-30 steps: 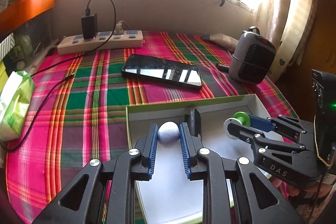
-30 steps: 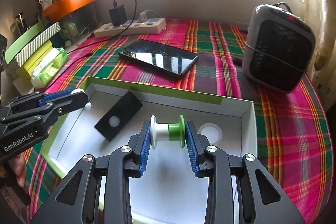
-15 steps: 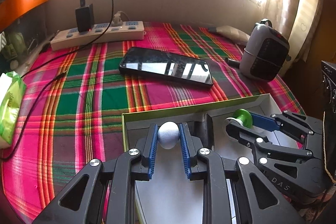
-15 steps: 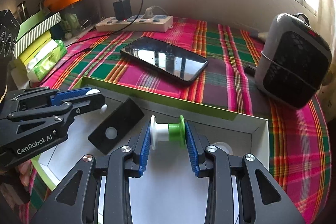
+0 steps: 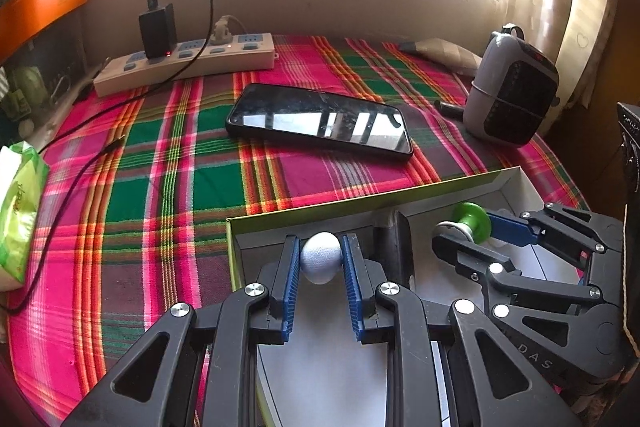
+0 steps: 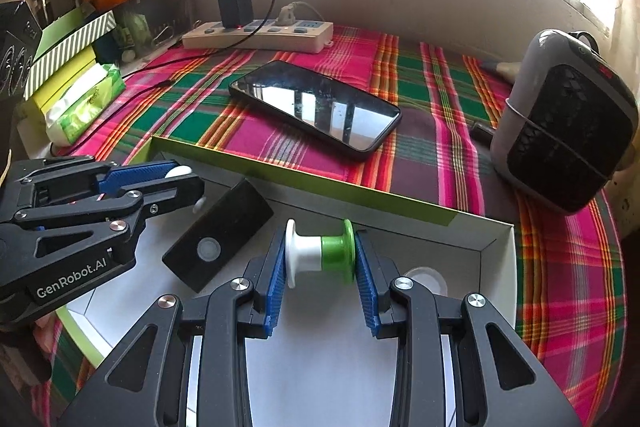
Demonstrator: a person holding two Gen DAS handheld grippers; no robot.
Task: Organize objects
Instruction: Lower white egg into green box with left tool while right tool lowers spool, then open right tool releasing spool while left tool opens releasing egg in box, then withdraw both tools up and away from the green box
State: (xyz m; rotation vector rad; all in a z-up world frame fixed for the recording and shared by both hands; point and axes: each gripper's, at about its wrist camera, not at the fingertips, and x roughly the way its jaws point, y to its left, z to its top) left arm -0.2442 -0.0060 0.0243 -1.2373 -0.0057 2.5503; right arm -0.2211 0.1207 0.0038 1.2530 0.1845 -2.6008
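Two handheld grippers hover over a green-rimmed white box (image 6: 304, 169) on a table under a plaid cloth (image 5: 192, 163). The left gripper (image 5: 320, 259) pinches a small white ball (image 5: 320, 263) between its blue fingers (image 5: 289, 287) above the box's near-left corner. The right gripper (image 6: 320, 255) clamps a white-and-green spool (image 6: 320, 251) over the box, just beside a black rectangular block (image 6: 218, 235) lying inside. A smartphone (image 6: 316, 105) lies beyond the box.
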